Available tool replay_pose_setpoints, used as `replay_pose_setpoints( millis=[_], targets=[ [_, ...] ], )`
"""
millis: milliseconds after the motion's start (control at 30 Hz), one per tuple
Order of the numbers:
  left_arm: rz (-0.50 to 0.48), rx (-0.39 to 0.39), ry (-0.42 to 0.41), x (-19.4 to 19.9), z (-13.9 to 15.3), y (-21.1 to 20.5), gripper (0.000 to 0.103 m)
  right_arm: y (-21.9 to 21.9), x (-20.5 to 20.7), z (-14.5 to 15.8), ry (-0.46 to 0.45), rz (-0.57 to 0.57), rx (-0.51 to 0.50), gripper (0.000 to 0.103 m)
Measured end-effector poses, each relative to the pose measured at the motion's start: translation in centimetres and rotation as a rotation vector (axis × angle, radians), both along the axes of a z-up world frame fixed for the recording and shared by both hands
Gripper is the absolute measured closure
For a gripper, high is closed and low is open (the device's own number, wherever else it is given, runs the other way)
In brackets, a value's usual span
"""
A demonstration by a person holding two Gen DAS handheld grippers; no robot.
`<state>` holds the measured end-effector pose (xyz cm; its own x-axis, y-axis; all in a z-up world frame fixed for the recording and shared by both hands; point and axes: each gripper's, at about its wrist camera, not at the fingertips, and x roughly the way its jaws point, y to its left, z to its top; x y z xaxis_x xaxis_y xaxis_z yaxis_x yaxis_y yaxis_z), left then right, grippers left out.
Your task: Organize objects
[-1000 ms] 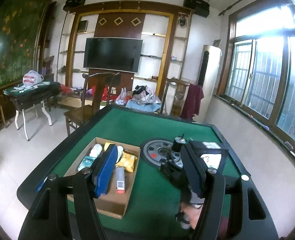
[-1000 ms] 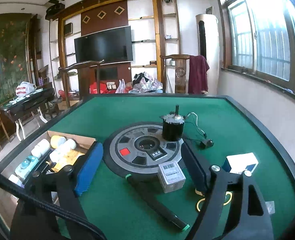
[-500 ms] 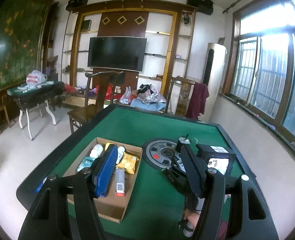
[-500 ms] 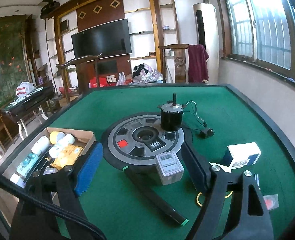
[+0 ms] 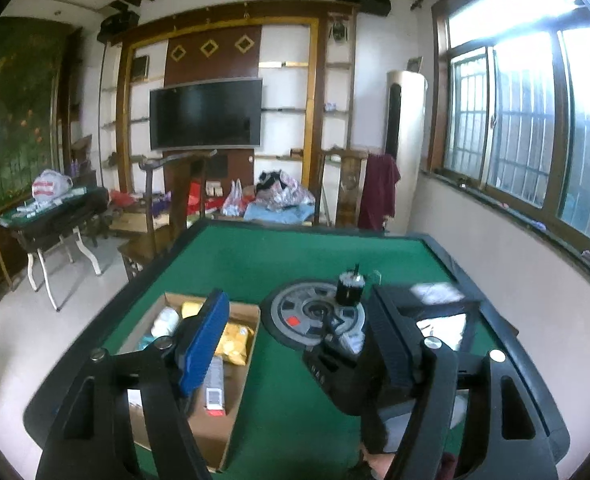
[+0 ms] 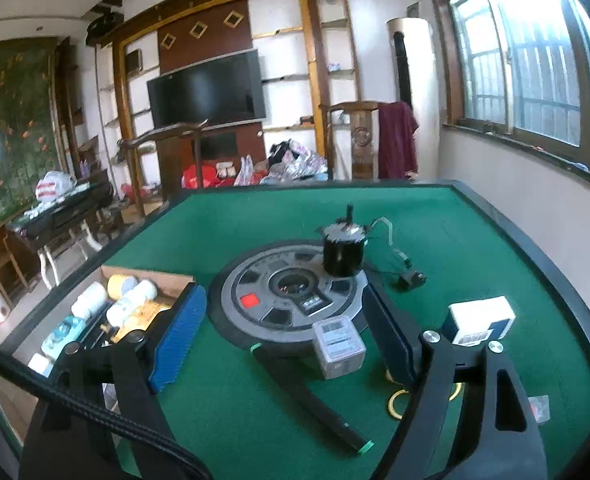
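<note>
Clear plastic, the small boxed cube (image 6: 338, 346) sits just ahead between the right gripper (image 6: 285, 332)'s spread, empty fingers; it looks light, stiff and slick, best pinched across its flat sides. Beyond it, leftward, the cardboard box (image 6: 151, 274) waits. Left gripper (image 5: 295, 340) gapes, unladen.

The left gripper (image 5: 295, 340) hangs above the green table (image 5: 279, 264) with its jaws wide apart, nothing between them. Below its blue left pad (image 5: 203, 344) sits an open cardboard box (image 5: 211, 428) on the near left, holding a yellow packet (image 5: 235, 340), a white bottle (image 5: 166, 320) and a small labelled box (image 5: 215, 384). To the right, mid-table, lies a grey round disc (image 5: 295, 312) with a red patch; a black motor (image 5: 350, 288) stands on its far right edge. The right gripper (image 5: 347, 372), black, sits near right; its state is unclear.
</note>
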<state>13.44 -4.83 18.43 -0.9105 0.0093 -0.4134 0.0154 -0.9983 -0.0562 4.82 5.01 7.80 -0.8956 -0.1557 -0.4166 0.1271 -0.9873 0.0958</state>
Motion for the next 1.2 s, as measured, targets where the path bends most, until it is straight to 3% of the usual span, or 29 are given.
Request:
replay_pose_setpoints(
  millis=[200,367,633,1200],
  targets=[
    [-0.01,0.066,-0.15,-2.7,-3.8,-0.3,0.037,1.0,0.6,0.4,0.065,-0.075,0.05,0.022],
    [0.027,0.046,-0.217,-2.6,-5.8,-1.4,0.037,2.0,-0.1,-0.8,0.013,-0.131,0.066,0.022],
    [0.048,0.01,-0.232,-3.4,-6.8,-2.2,0.037,2.8,-0.7,-1.9,-0.046,-0.175,0.096,0.022],
    [0.053,-0.067,-0.306,-8.0,-11.2,-1.3,0.037,2.5,-1.9,-3.3,-0.142,-0.139,0.125,0.022]
  ],
)
